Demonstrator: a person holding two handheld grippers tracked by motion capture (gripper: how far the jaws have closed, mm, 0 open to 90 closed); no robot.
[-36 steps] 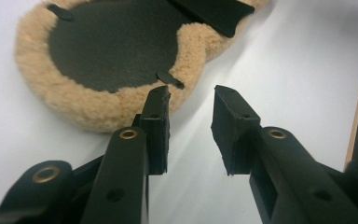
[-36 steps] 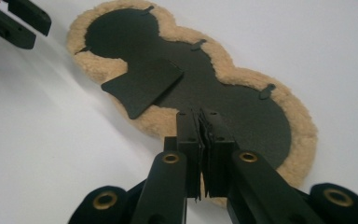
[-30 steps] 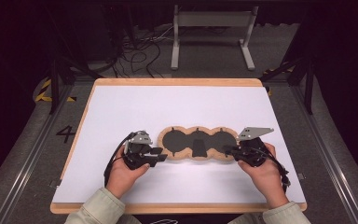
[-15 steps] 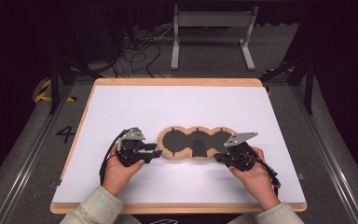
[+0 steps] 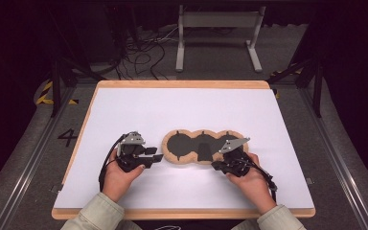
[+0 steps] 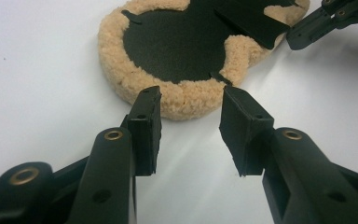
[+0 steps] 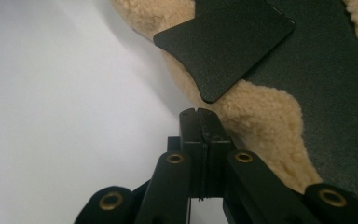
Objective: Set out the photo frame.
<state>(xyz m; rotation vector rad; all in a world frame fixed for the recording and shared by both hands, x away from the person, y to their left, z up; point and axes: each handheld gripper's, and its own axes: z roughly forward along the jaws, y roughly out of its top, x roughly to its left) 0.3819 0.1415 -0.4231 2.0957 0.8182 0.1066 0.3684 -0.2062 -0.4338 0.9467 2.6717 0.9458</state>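
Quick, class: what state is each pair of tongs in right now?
Left tongs: open, jaws just opened, nothing between them, at the fleece pad.
Right tongs: closed, holding nothing.

Fluffy tan fleece pad [image 6: 135, 74] with matt black centre.

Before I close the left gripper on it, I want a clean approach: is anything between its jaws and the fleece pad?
Nothing visible. The left gripper stands open, with bare white table between its jaws and the near edge of the fleece pad.
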